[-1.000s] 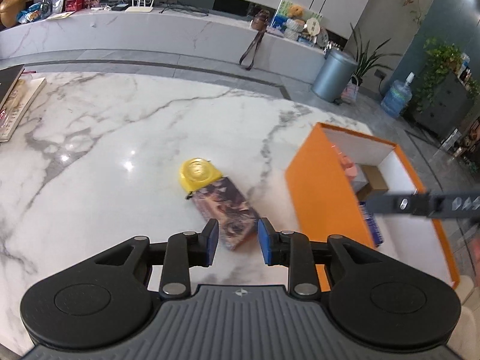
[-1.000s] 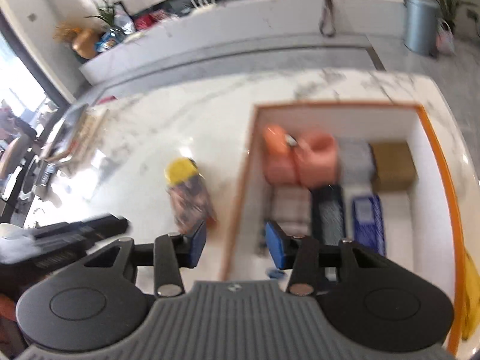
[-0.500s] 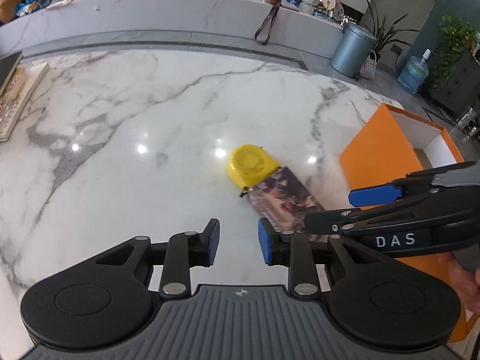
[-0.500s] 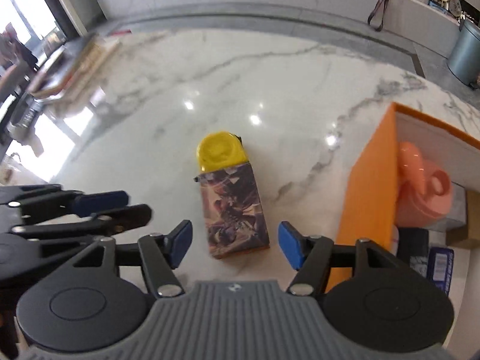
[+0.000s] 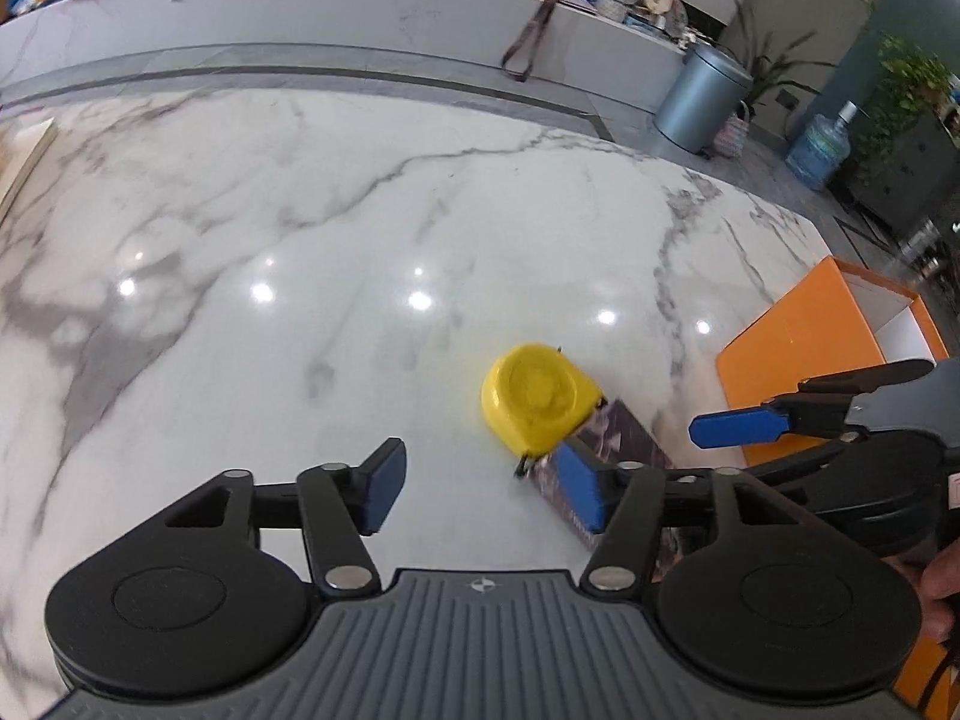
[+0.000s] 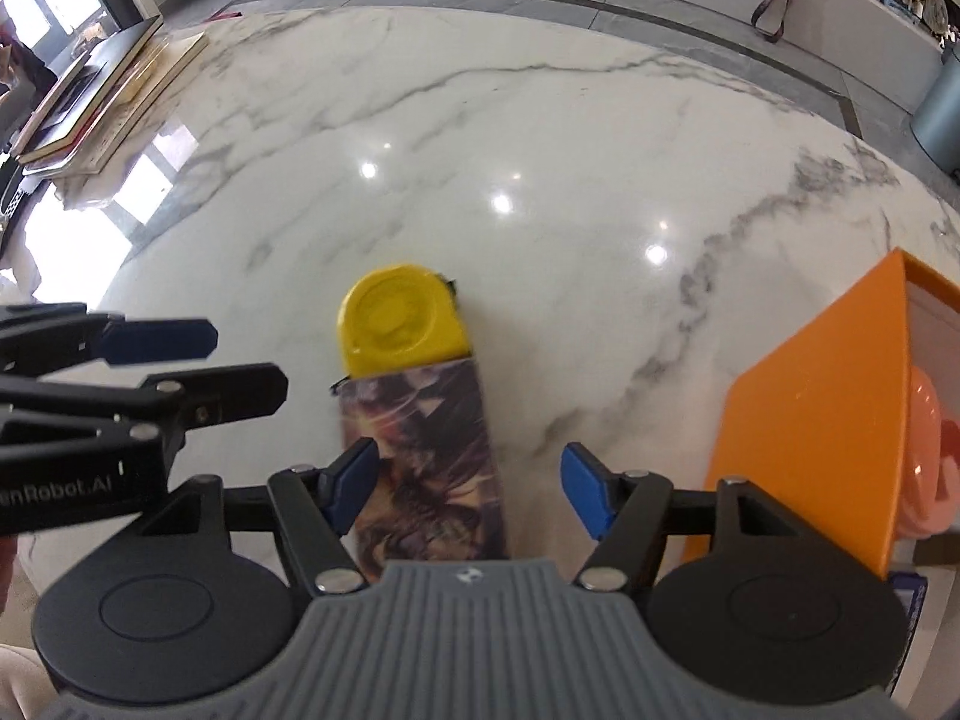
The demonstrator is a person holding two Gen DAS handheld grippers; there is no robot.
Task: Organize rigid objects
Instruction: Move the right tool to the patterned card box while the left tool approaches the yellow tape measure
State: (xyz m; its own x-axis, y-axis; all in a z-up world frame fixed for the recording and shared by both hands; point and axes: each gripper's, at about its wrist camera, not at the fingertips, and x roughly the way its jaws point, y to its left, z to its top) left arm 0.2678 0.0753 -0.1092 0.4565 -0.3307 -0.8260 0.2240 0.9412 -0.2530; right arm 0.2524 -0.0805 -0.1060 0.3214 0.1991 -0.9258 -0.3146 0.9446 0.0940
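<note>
Left wrist view: the left gripper hangs over a marble table, jaws opening, fingers spread with only bare table between them. At centre right a yellow tape measure touches the far end of a printed box; the right-hand finger overlaps that box in the frame. The right gripper enters from the right edge, before an orange bin.

Right wrist view: the right gripper has spread fingers either side of the box, lower centre, the pads not pressing it. The tape measure lies just above; the bin stands at right, a pink item inside.
</note>
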